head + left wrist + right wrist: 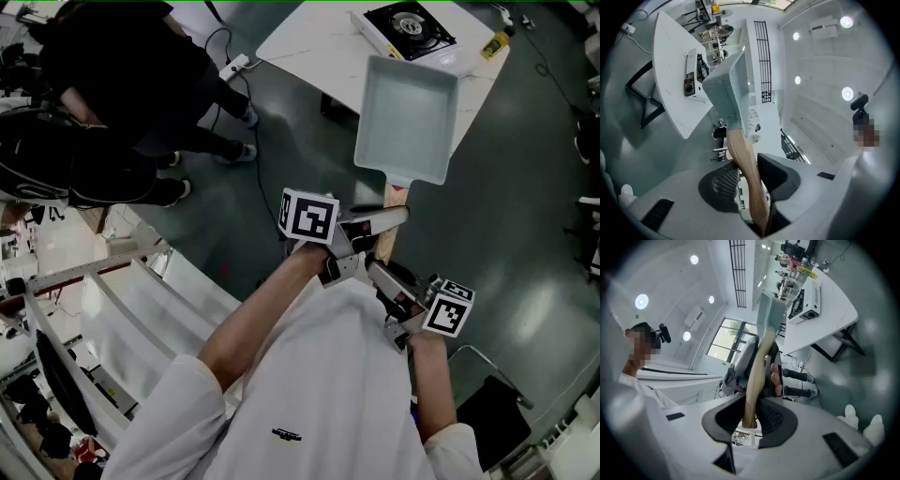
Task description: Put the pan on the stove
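Two grips clamp the wooden handle (385,246) of the pan (405,117): the left hand-held gripper (392,218) farther along, the right hand-held gripper (373,270) at its near end. The stove (410,31) sits on the far tabletop (309,42).

Pan (405,117): pale grey-blue, plain. Handle (385,246): light tan wood. Stove (409,28): white body, black top. Table (300,42): white. Floor (525,187): dark grey-green. Left cube (308,217) and right cube (448,309): white faces with black square markers. Pads (725,180): black, ribbed. Shirt (319,394): white.
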Action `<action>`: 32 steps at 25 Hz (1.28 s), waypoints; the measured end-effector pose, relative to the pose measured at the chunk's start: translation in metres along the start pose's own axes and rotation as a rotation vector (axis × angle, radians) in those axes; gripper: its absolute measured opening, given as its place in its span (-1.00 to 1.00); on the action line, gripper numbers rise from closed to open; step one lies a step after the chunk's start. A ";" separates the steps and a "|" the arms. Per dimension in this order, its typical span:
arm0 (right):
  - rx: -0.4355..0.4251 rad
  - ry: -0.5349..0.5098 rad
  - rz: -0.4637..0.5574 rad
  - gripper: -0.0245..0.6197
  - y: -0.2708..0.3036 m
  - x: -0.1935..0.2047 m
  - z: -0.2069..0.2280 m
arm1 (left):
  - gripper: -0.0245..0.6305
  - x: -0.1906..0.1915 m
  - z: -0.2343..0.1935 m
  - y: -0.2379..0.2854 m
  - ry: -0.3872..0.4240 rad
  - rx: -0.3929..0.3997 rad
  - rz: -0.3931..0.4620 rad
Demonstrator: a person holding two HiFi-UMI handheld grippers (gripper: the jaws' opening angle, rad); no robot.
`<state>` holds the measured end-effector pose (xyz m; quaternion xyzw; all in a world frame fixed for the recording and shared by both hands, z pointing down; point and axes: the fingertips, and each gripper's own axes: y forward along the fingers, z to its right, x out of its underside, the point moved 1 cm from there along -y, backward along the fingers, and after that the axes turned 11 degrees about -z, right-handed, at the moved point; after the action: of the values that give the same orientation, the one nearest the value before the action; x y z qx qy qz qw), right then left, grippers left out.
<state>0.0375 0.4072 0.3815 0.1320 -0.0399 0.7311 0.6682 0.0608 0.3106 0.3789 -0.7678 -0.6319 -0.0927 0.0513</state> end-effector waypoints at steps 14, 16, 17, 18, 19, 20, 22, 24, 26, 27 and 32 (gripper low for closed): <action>0.038 -0.071 0.022 -0.64 0.037 0.052 -0.053 | -0.56 0.043 0.042 -0.057 0.017 0.026 -0.030; 0.040 -0.068 0.026 -0.64 0.044 0.052 -0.056 | -0.56 0.041 0.046 -0.062 0.017 0.040 -0.032; 0.042 -0.069 0.027 -0.64 0.048 0.052 -0.057 | -0.56 0.040 0.046 -0.066 0.018 0.041 -0.036; 0.044 -0.071 0.028 -0.64 0.052 0.051 -0.058 | -0.56 0.039 0.045 -0.070 0.021 0.038 -0.041; 0.046 -0.074 0.028 -0.64 0.057 0.051 -0.059 | -0.56 0.038 0.045 -0.075 0.023 0.037 -0.047; 0.048 -0.076 0.028 -0.64 0.063 0.051 -0.061 | -0.56 0.037 0.045 -0.081 0.021 0.038 -0.051; 0.049 -0.082 0.033 -0.64 0.074 0.053 -0.065 | -0.56 0.035 0.047 -0.092 0.021 0.043 -0.059; 0.052 -0.093 0.038 -0.64 0.084 0.050 -0.068 | -0.56 0.031 0.048 -0.101 0.038 0.048 -0.067; 0.061 -0.107 0.038 -0.64 0.096 0.043 -0.067 | -0.56 0.021 0.046 -0.109 0.048 0.051 -0.077; 0.064 -0.109 0.037 -0.64 0.102 0.039 -0.066 | -0.56 0.015 0.044 -0.114 0.047 0.050 -0.082; 0.050 -0.083 0.045 -0.63 0.120 0.013 -0.058 | -0.56 -0.014 0.030 -0.122 0.002 0.054 -0.081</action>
<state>-0.0899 0.4208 0.3430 0.1780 -0.0523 0.7406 0.6458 -0.0594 0.3269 0.3417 -0.7399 -0.6646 -0.0785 0.0689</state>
